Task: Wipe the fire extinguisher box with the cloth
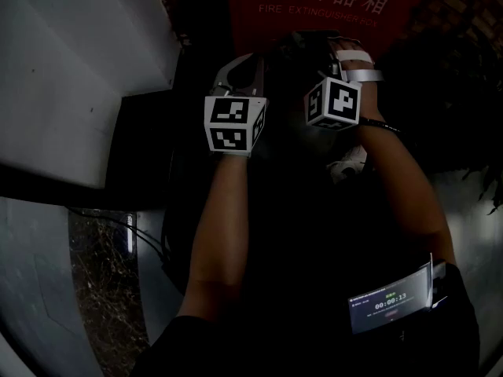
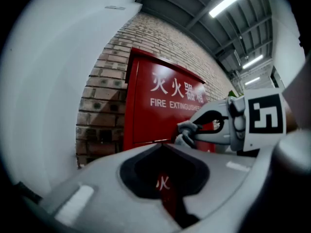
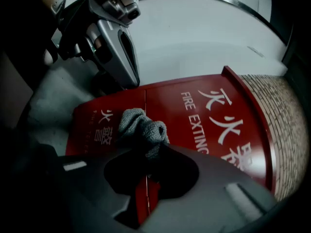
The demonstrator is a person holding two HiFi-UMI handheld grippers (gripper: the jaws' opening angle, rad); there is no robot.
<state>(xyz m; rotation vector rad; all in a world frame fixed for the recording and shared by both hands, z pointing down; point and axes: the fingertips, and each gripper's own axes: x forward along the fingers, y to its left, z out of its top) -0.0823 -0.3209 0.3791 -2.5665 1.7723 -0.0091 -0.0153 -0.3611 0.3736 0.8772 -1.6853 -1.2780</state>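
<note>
The red fire extinguisher box [image 1: 330, 6] with white lettering stands against the wall ahead; its door fills the right gripper view [image 3: 214, 125] and shows in the left gripper view [image 2: 155, 110]. A crumpled grey cloth [image 3: 143, 129] is pinched in my right gripper [image 3: 146, 152], which is shut on it just in front of the door. From the left gripper view the cloth [image 2: 186, 138] shows at the right gripper's tip. My left gripper [image 1: 242, 63] hangs beside it, to the left, jaws together and holding nothing; it appears again [image 3: 127, 79] above the cloth.
A white wall panel [image 1: 71, 61] rises at the left and a brick wall [image 2: 99, 106] flanks the box. Dark plant leaves [image 1: 468, 132] hang at the right. Speckled floor [image 1: 102, 289] with a cable lies below left. A small screen [image 1: 391, 303] sits on the right forearm.
</note>
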